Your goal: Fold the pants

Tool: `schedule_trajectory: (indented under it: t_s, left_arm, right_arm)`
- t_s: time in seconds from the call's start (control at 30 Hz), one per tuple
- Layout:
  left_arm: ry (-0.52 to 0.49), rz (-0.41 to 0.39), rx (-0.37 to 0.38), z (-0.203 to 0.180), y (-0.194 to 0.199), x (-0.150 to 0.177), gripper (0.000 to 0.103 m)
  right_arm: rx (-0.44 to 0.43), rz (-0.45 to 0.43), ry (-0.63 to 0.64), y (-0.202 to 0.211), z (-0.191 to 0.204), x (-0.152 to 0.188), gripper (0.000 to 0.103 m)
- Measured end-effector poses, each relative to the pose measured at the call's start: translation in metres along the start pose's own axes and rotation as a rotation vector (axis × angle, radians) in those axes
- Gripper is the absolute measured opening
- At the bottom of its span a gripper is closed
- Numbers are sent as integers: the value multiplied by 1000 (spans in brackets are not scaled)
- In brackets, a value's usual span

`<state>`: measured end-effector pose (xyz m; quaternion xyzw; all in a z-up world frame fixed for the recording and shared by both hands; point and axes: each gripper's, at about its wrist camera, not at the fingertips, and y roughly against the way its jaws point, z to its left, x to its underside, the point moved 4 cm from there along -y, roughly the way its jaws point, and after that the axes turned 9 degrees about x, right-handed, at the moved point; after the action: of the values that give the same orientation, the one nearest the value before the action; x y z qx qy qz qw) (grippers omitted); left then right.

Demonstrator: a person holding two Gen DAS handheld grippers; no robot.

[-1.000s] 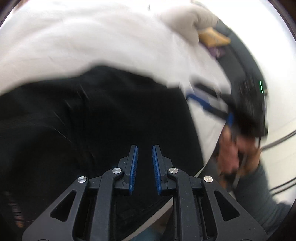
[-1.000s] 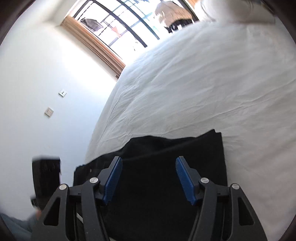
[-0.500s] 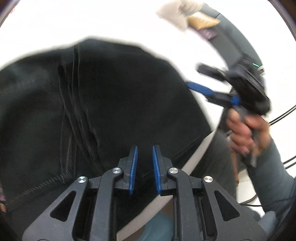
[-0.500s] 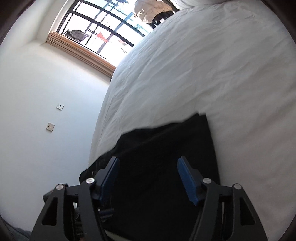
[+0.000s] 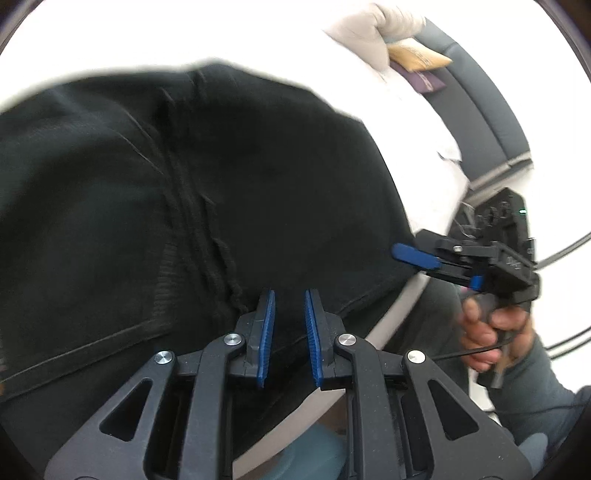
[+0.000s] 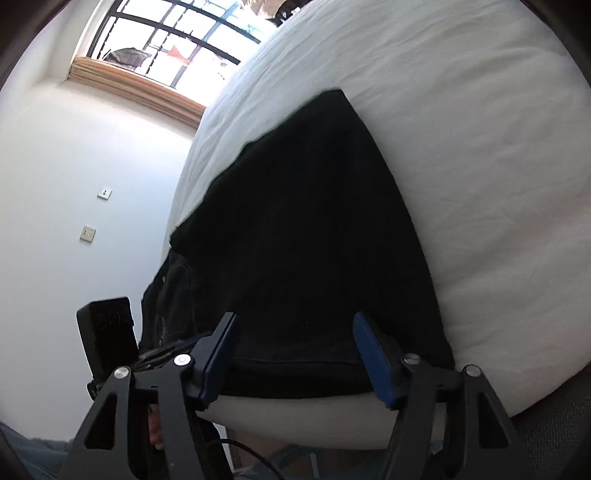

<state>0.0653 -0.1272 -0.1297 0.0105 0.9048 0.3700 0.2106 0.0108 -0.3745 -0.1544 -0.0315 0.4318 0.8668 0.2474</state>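
The black pants [image 5: 207,206] lie folded on a white bed [image 5: 417,122], their near edge along the bed's front edge. They also show in the right wrist view [image 6: 306,236]. My left gripper [image 5: 290,310] hovers over the pants' near hem, its blue pads a narrow gap apart with nothing between them. My right gripper [image 6: 295,332] is wide open and empty, just in front of the pants' near edge. The right gripper also shows in the left wrist view [image 5: 436,262], at the pants' right corner, held by a hand [image 5: 491,332].
Pillows [image 5: 373,33] and a grey headboard [image 5: 476,96] stand at the bed's far right. A white wall [image 6: 74,166] with sockets and a window [image 6: 177,48] lie to the left. The white sheet [image 6: 480,147] spreads beyond the pants.
Both grippers have drawn back toward the bed's near edge. The pants now fill more of both views. The right gripper stays wide open, the left keeps its narrow gap.
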Motion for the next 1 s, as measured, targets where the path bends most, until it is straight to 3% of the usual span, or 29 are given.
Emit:
schedule_trajectory:
  t_s: [0.07, 0.13, 0.2, 0.27, 0.43, 0.53, 0.67, 0.9, 1.0]
  left_arm:
    - [9, -81, -19, 0, 29, -3, 16]
    - [44, -157, -25, 3, 63, 2, 27]
    - [101, -253, -35, 12, 98, 11, 88]
    - [172, -388, -24, 29, 146, 24, 100]
    - [387, -593, -35, 77, 222, 70, 100]
    - [524, -673, -15, 103, 239, 99, 100]
    - [650, -681, 34, 124, 220, 124, 100]
    - [703, -692, 109, 151, 200, 113, 100]
    - [788, -711, 169, 176, 175, 113, 99]
  right_arm:
    - [-33, -16, 22, 4, 22, -5, 68]
    - [-103, -47, 79, 8, 52, -10, 68]
    - [-183, -60, 129, 18, 74, -20, 68]
    - [-249, -62, 143, 11, 95, -26, 68]
    - [-310, -11, 95, -13, 116, -38, 68]
    - [-343, 17, 71, -23, 121, -36, 68]
    - [-354, 29, 64, -34, 126, -34, 68]
    - [-351, 34, 56, -30, 118, -30, 68]
    - [-372, 34, 26, -34, 114, -30, 68]
